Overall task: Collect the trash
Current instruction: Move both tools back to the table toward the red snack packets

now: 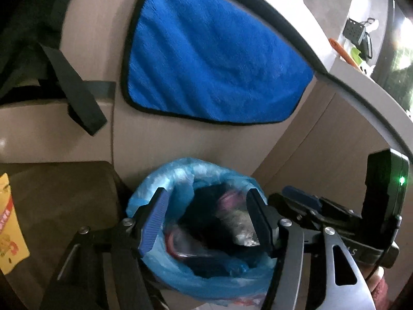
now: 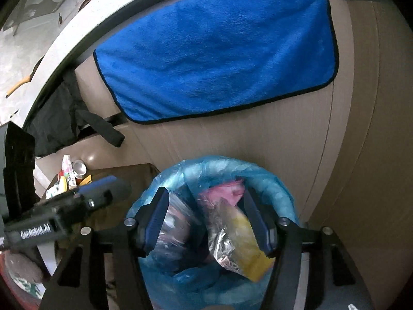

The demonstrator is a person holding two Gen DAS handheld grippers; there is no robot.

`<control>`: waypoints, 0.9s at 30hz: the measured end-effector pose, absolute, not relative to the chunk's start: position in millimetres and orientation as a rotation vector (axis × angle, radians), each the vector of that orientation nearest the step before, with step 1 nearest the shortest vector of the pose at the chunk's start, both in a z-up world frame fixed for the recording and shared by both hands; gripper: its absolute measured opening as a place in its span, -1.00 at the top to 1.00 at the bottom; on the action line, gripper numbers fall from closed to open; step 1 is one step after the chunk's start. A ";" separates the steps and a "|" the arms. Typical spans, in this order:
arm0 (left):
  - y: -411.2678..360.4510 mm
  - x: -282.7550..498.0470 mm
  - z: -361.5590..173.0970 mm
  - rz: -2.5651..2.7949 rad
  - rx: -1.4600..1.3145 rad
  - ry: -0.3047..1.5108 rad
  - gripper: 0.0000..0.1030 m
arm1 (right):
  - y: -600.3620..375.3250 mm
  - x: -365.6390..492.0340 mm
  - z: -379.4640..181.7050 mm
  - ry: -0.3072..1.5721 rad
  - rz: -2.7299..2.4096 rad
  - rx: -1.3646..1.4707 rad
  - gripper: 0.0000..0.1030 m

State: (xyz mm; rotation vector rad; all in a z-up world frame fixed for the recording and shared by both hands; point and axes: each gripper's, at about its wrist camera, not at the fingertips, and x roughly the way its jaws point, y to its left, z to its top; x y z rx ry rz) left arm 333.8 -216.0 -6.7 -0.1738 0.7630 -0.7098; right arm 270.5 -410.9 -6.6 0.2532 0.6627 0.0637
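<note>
While both grippers hover over the round bin lined with a crinkled blue plastic bag, low centre of frame, my right gripper stands released; a yellow foil-lined wrapper lies inside the bin. Left gripper spread, empty. Judgement: lift straight up, avoid snagging the liner.

Floor carrying a bin lined with a blue bag, directly ahead of both pairs of jaws, against a cabinet. Left of the jaws, a brown stool bearing a yellow packet.
</note>
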 end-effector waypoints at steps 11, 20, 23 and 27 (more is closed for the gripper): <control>-113.1 319.3 22.2 -0.521 -0.211 0.707 -0.24 | -384.2 243.4 18.0 0.618 0.042 0.210 -0.13; 8.6 279.2 26.6 -0.325 -0.148 0.648 -0.24 | -299.1 237.1 36.9 0.577 0.175 0.110 -0.17; 62.8 269.7 18.2 -0.238 -0.141 0.653 -0.24 | -257.5 239.8 34.8 0.585 0.266 0.054 -0.18; 130.5 256.5 7.1 -0.131 -0.192 0.660 -0.24 | -202.4 241.4 26.9 0.620 0.415 -0.013 -0.18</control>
